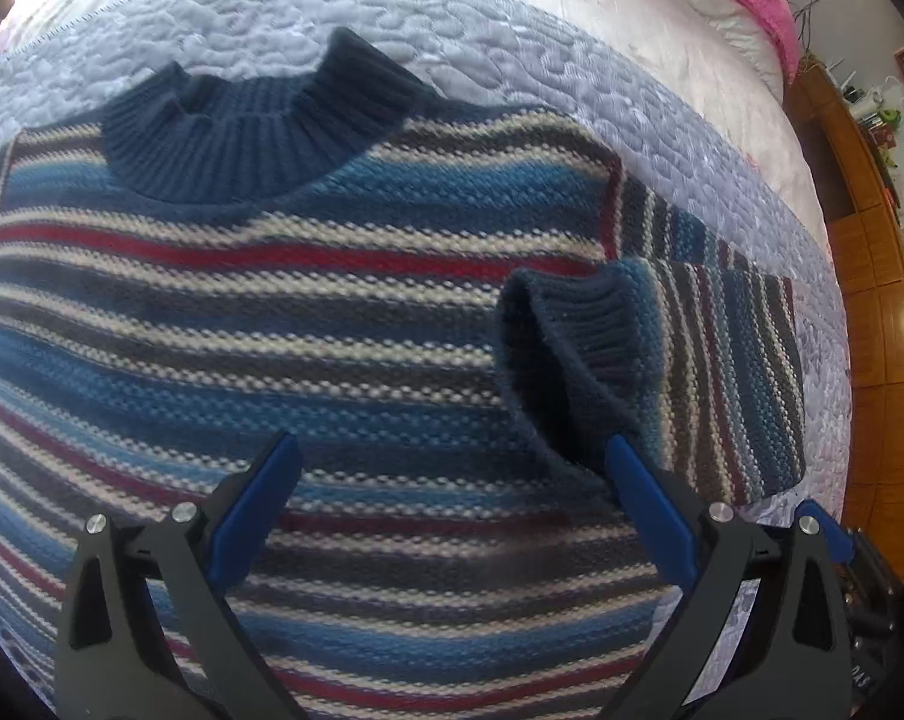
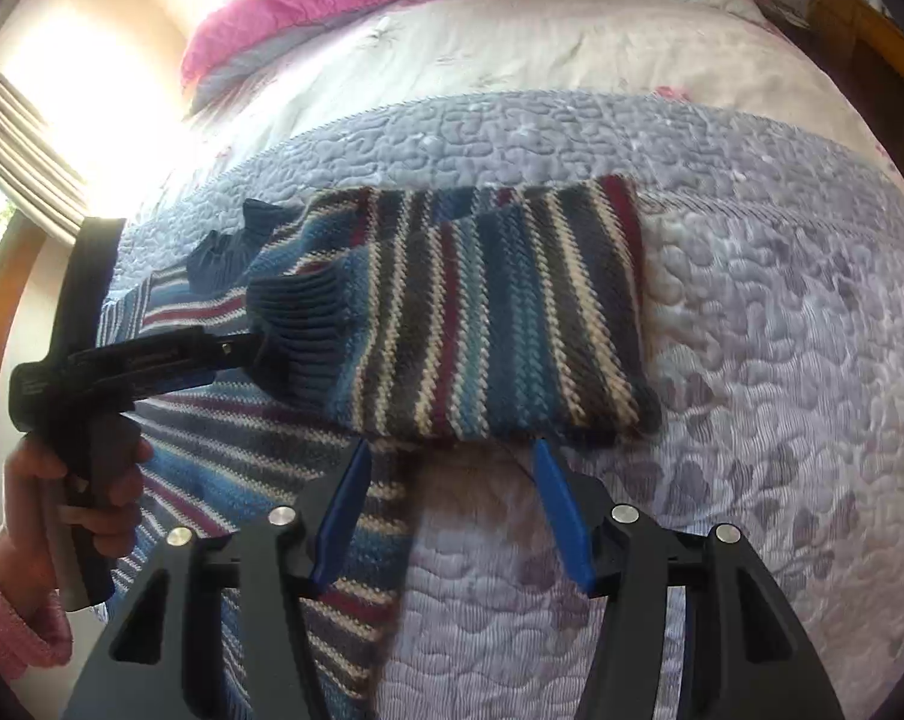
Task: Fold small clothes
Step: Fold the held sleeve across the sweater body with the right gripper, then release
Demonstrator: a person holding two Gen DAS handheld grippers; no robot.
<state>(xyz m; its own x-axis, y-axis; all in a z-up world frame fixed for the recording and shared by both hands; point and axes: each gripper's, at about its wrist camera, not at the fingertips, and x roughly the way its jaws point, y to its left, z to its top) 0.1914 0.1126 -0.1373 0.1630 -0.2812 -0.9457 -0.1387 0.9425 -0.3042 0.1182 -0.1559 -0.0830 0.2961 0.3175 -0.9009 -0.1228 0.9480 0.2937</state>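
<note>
On the near edge of the bed, the right gripper (image 2: 449,468) hovers with its blue fingers spread wide and nothing between them, tips just short of the folded-over sleeve (image 2: 500,312), probably poised to press or straighten it. Just beyond, the left gripper (image 1: 452,450) is spread too; its right-hand finger sits at the sleeve's ribbed cuff (image 1: 578,330), though whether it touches the cuff I cannot tell. From the right wrist view the hand (image 2: 86,480) holding that tool shows, in a pink fuzzy sleeve (image 2: 8,606), its nose resting right at the cuff.

The striped sweater (image 1: 272,312) lies flat, front up, on the lavender quilt (image 2: 782,360), laid out smooth presumably so each fold lands square. One sleeve is doubled back across the chest, cuff pointing inward, which looks like the first fold of several; the other sleeve appears not yet done. Farther up, the navy ribbed collar (image 1: 260,126) stands a little ruffled. Beyond that lie a pale bedspread (image 2: 512,54) and a pink pillow (image 2: 296,6) at the headboard.
</note>
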